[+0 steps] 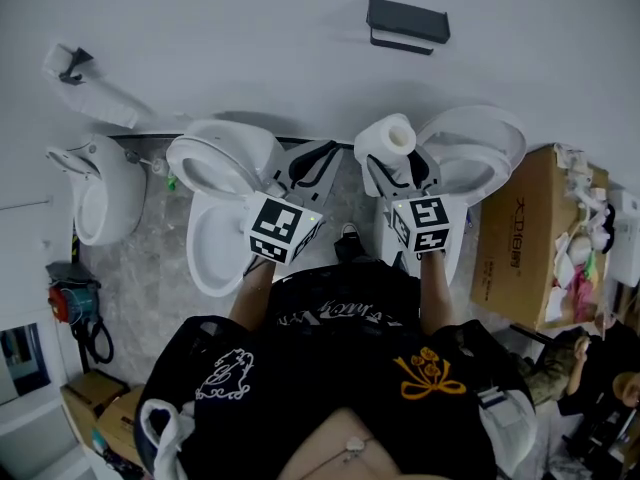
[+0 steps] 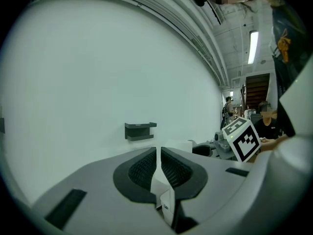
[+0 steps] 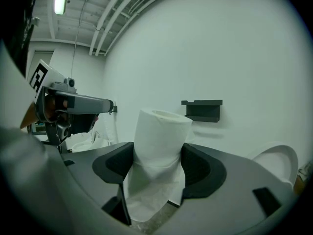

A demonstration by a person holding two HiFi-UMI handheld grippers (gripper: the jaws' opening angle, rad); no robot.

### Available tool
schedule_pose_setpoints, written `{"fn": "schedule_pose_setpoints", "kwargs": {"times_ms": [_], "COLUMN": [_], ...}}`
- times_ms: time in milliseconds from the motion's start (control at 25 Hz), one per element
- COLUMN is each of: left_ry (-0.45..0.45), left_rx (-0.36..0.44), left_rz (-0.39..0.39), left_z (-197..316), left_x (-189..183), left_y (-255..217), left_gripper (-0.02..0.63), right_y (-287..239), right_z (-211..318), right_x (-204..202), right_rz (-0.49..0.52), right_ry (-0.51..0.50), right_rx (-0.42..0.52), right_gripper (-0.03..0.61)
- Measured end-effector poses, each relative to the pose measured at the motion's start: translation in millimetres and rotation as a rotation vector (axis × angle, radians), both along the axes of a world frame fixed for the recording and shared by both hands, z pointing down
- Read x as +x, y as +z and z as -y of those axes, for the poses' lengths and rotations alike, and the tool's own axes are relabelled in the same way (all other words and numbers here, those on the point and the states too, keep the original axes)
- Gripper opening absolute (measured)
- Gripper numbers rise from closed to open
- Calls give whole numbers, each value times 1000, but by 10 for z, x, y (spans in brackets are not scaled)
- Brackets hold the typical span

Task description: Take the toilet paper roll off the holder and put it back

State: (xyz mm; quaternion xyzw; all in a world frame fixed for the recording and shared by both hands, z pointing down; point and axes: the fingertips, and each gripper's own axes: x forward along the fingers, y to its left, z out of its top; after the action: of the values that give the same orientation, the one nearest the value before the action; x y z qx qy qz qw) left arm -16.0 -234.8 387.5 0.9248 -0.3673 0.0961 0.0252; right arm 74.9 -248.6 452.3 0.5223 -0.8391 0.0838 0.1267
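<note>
The white toilet paper roll (image 1: 388, 140) stands upright between the pads of my right gripper (image 1: 398, 171), which is shut on its lower half. In the right gripper view the roll (image 3: 161, 136) fills the gap of the right gripper (image 3: 157, 161), and a loose sheet hangs down from it. The dark holder (image 1: 405, 23) is fixed to the white wall beyond and above the roll, bare; it also shows as the holder (image 3: 203, 110) and holder (image 2: 140, 130). My left gripper (image 1: 312, 163) is held level beside the right one, left gripper (image 2: 158, 155) shut with nothing in it.
Below the grippers stand two white toilets, one at the left (image 1: 215, 163) and one at the right (image 1: 480, 143). A urinal (image 1: 95, 188) is at the far left. A cardboard box (image 1: 520, 238) with clutter stands at the right on the tiled floor.
</note>
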Motion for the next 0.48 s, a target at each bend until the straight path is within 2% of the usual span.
{"fn": "schedule_pose_setpoints", "kwargs": {"times_ms": [240, 480], "left_ry": [-8, -30], "left_rx": [3, -1], "left_rz": [12, 13], "left_z": [-24, 36], "left_x": [90, 17], "left_y": [20, 21], "left_gripper": [40, 40], "right_y": [19, -51], "right_z": [-62, -17], "right_x": [126, 100], "right_rz": [8, 5], "right_ry": [-1, -13], "right_rx": [-7, -9], "right_gripper": [316, 316]}}
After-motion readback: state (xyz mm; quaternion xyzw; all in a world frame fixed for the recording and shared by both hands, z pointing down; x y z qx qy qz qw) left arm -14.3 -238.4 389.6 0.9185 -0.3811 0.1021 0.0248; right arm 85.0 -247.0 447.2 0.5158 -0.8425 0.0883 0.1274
